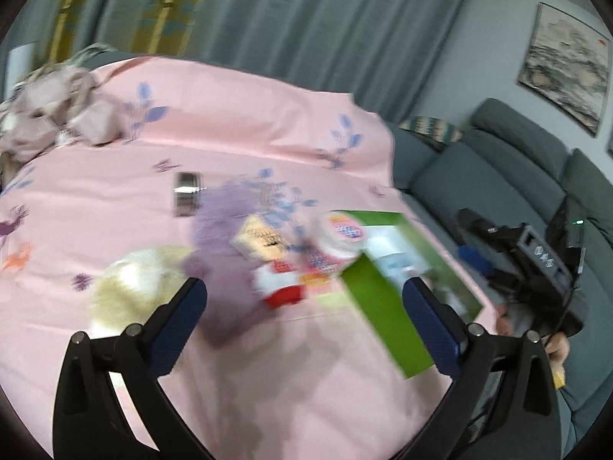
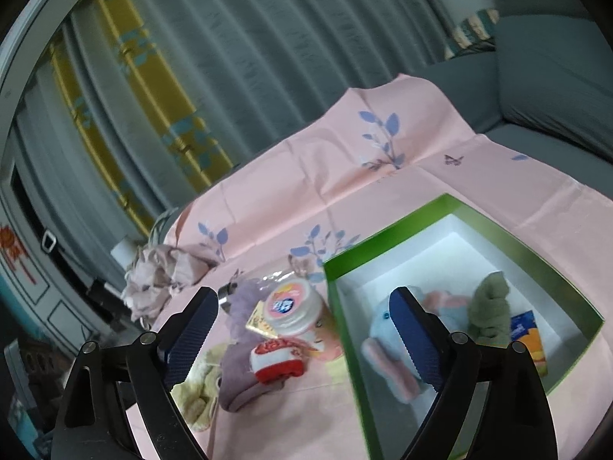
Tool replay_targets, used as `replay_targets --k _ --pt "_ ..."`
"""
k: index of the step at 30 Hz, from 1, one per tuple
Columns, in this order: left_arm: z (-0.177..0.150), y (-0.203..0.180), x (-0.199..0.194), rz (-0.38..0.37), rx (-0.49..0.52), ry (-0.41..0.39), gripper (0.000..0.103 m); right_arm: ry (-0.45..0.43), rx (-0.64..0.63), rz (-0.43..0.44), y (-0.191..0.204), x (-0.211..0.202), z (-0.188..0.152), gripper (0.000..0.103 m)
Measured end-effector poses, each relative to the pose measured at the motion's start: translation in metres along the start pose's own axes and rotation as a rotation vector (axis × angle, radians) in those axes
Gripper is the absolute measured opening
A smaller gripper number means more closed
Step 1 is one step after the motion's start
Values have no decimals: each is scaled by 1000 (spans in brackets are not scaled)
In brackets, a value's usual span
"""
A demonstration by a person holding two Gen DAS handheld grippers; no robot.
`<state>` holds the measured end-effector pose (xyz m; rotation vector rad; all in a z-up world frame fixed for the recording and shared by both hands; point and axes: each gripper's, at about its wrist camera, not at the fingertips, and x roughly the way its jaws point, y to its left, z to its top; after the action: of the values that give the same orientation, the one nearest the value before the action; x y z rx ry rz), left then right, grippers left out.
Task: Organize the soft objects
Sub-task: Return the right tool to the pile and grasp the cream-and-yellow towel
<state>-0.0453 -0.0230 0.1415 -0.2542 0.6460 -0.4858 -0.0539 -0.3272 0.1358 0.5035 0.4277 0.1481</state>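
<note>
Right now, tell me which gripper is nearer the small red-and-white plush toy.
Left, as far as these views show. The left gripper is open just short of the red-and-white plush toy; the right gripper is open farther right, toward the green box.

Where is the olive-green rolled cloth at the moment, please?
In the right wrist view, the olive-green rolled cloth lies inside the green box, between the blue-and-pink plush toy and an orange-and-blue packet.
</note>
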Motion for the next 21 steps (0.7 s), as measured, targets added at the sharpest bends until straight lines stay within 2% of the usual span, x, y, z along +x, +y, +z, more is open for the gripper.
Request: replay_targets --k 9,16,18,21 --pt "-15 63 -13 168 -96 -24 102 94 -116 31 43 25 -22 93" --pt "-18 108 -6 378 -188 55 102 214 -136 85 76 52 -45 93" --pt "-19 120 -9 408 -225 65 102 253 -119 102 83 60 -49 93" --pt "-21 132 -12 414 -264 74 101 322 -137 94 98 77 -57 93"
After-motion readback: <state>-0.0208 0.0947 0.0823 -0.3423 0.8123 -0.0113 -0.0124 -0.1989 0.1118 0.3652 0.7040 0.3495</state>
